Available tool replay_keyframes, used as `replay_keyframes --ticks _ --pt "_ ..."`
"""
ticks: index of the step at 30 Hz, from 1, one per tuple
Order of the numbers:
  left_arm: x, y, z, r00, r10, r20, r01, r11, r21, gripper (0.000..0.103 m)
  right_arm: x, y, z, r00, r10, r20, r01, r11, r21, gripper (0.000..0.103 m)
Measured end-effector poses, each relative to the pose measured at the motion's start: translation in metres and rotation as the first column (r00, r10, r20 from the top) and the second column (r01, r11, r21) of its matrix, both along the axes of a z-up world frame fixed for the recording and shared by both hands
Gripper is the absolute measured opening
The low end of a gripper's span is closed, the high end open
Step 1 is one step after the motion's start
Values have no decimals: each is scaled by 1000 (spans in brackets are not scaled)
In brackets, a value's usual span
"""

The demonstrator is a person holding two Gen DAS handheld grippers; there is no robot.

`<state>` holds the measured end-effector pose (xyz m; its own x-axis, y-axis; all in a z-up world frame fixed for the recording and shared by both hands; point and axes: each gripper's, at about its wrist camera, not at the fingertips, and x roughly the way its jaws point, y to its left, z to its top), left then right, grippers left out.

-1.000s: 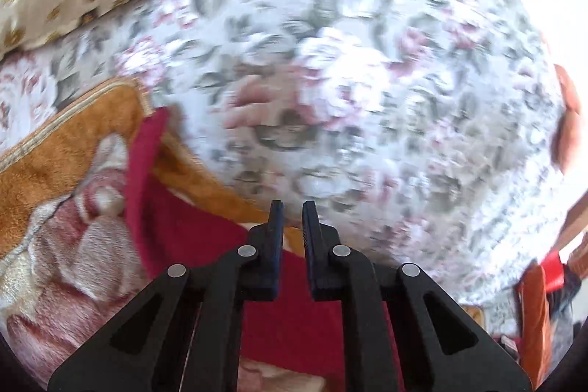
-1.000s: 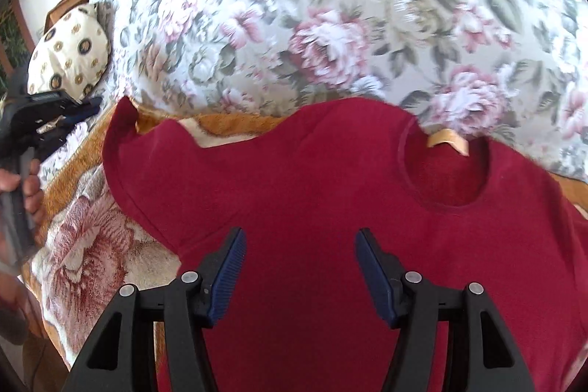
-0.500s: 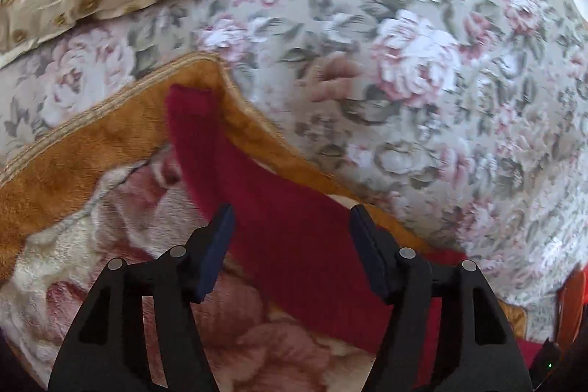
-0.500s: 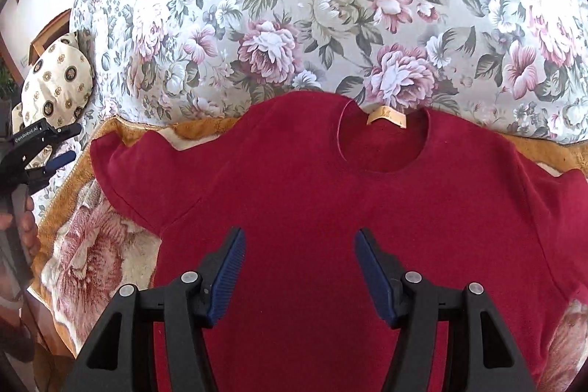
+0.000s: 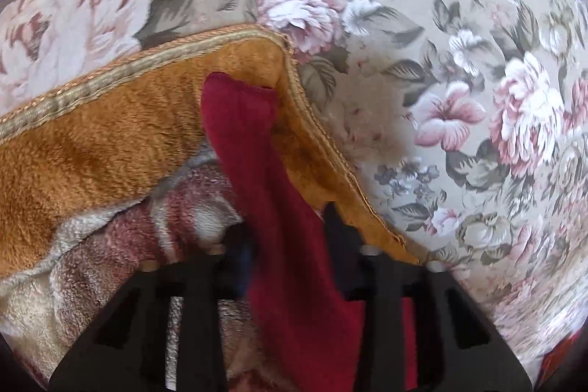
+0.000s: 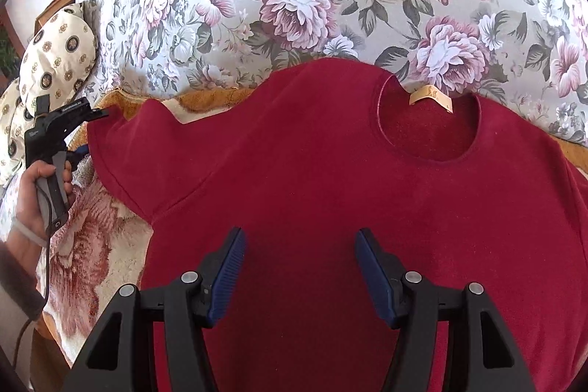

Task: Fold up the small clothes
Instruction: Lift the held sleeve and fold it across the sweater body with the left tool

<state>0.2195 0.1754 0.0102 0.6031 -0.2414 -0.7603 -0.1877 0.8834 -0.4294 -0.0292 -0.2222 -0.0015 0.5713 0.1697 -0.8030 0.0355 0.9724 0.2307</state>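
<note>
Between the fingers of the left gripper [image 5: 284,237] we have the sleeve [image 5: 239,120] clamped; below the right gripper [image 6: 299,267], whose fingers stand apart, the shirt [image 6: 330,190] lies flat on the blanket [image 5: 110,142]. We should carry the sleeve inward low, without dragging the body. We see no containers

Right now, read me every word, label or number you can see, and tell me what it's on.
Tan woven neck label in the dark red knit T-shirt collar: a scrawled mark, not legible.
Black handheld left gripper, top face: small white lettering, too blurred to read.
Nothing else carries text.
</note>
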Motion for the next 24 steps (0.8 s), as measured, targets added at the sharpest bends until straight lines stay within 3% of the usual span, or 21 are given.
replay_keyframes --ticks 4,7,11,14,16,19,24 --pt "-20 -26 29 992 -99 78 104 993 -56 6 -6 -8 9 999 -22 35 22 1000 15 61" --pt "-46 -58 69 968 -197 158 212 974 -81 6 -14 -19 23 997 -51 62 50 999 20 61" --pt "-91 -124 122 893 -371 254 402 912 -81 6 -31 -40 44 990 -96 101 94 995 24 61" --pt "-121 -184 140 831 -483 276 525 845 -102 6 -44 -61 58 983 -135 126 132 991 37 61" --pt "-146 -228 137 786 -557 268 597 796 -99 6 -53 -78 65 976 -163 143 159 987 35 61" --pt "-180 -287 110 730 -645 227 675 731 -96 6 -67 -111 72 962 -230 148 228 973 32 61" --pt "-209 -365 37 700 -707 100 714 691 -110 6 -79 -174 66 923 -374 87 365 925 109 61"
